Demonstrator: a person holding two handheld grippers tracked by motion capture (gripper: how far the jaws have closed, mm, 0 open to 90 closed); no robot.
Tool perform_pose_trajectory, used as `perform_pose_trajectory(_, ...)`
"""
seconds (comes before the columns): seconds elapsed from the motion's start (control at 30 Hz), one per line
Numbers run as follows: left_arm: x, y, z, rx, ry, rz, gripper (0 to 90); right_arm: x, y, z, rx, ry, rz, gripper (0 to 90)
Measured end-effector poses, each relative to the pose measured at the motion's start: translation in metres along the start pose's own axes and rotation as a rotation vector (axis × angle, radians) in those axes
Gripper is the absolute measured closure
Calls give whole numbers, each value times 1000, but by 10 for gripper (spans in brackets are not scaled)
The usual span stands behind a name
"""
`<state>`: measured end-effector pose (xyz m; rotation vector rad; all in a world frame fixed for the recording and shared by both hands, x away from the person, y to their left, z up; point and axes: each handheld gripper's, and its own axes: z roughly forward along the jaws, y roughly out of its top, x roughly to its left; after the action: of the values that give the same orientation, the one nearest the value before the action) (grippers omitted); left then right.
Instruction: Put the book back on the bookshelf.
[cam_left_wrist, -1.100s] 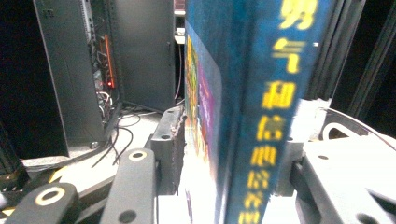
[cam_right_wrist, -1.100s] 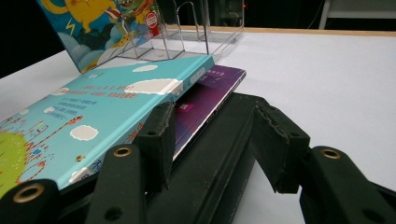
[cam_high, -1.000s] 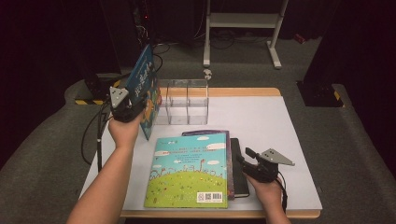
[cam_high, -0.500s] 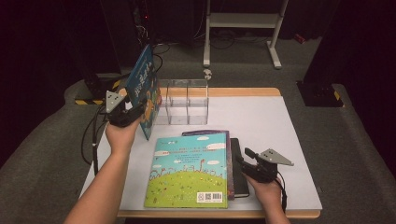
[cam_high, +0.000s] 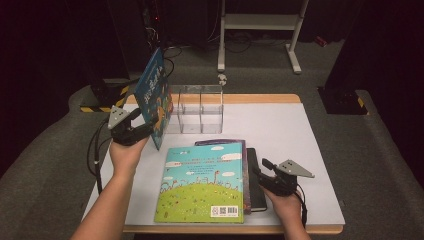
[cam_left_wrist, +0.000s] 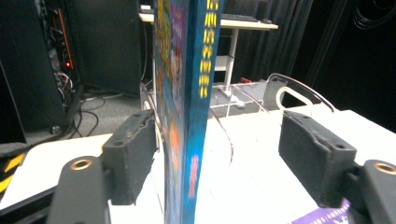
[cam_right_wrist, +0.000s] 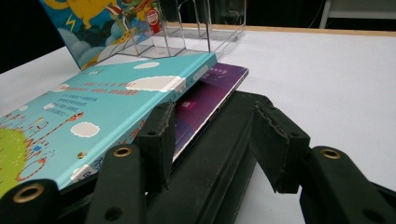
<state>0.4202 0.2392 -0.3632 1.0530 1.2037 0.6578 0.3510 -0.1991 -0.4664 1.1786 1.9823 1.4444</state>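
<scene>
Blue book, thin, glossy hardback, upright and slightly tilted at the table's far left, against the left end of a clear acrylic rack with flat dividers. Straddled by the left gripper, jaws just opening and spread either side of the spine without pressing, as seen in the left gripper view, foam pads rough and dark. Left forearm stretched forward, wrist level. Right gripper low at the near right, part open around the edge of a matt black notebook, grip impossible to tell. Above the notebook, a purple book under a turquoise picture book; stack layers clear in the right gripper view, flat covers in the high view.
</scene>
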Motion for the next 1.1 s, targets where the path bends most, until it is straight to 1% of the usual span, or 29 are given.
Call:
perform_pose_trajectory(0.03,0,-1,-2,3,-1,-9,242,0,0,0,0,0,0,495)
perform_pose_trajectory(0.1,1,-4,-7,35,-12,-14,217,1,0,0,1,-1,-2,495)
perform_pose_trajectory(0.13,1,-5,-10,43,-16,-22,203,1,0,0,1,-1,-3,494)
perform_pose_trajectory(0.23,2,-11,-20,61,-27,-24,183,2,0,0,1,-2,-3,494)
perform_pose_trajectory(0.3,2,-16,-26,70,-36,-51,174,1,0,0,1,-2,-3,494)
perform_pose_trajectory(0.37,5,-23,-32,95,-40,-43,174,1,0,0,1,-2,-2,494)
perform_pose_trajectory(0.4,5,-27,-33,102,-40,-50,174,2,0,0,2,-1,-3,495)
perform_pose_trajectory(0.43,7,-30,-35,126,-43,-41,174,2,0,0,2,0,-5,495)
perform_pose_trajectory(0.5,9,-38,-39,155,-51,-70,171,2,0,0,4,0,-8,494)
perform_pose_trajectory(0.53,10,-42,-40,161,-53,-75,169,2,0,0,5,0,-9,493)
perform_pose_trajectory(0.57,11,-49,-43,188,-57,-72,165,2,0,0,5,0,-8,492)
perform_pose_trajectory(0.7,12,-73,-51,267,-75,-95,137,1,0,-1,6,-3,-11,489)
perform_pose_trajectory(0.73,12,-77,-52,286,-79,-92,124,1,0,-1,7,-4,-11,488)
perform_pose_trajectory(0.77,11,-85,-54,322,-90,-98,120,1,0,-1,8,-4,-10,487)
perform_pose_trajectory(0.8,10,-90,-55,343,-92,-92,120,2,0,-2,9,-3,-11,485)
perform_pose_trajectory(0.87,7,-105,-59,412,-94,-64,124,3,0,-2,9,-5,-17,483)
perform_pose_trajectory(0.9,6,-110,-60,440,-95,-64,127,4,0,-2,11,-4,-19,482)
perform_pose_trajectory(1.0,5,-124,-63,509,-93,-107,126,6,0,-2,17,-3,-23,473)
perform_pose_trajectory(1.03,5,-128,-64,528,-91,-105,123,6,0,-2,20,-3,-23,470)
perform_pose_trajectory(1.1,6,-135,-65,552,-82,-118,114,7,0,-2,25,-2,-26,460)
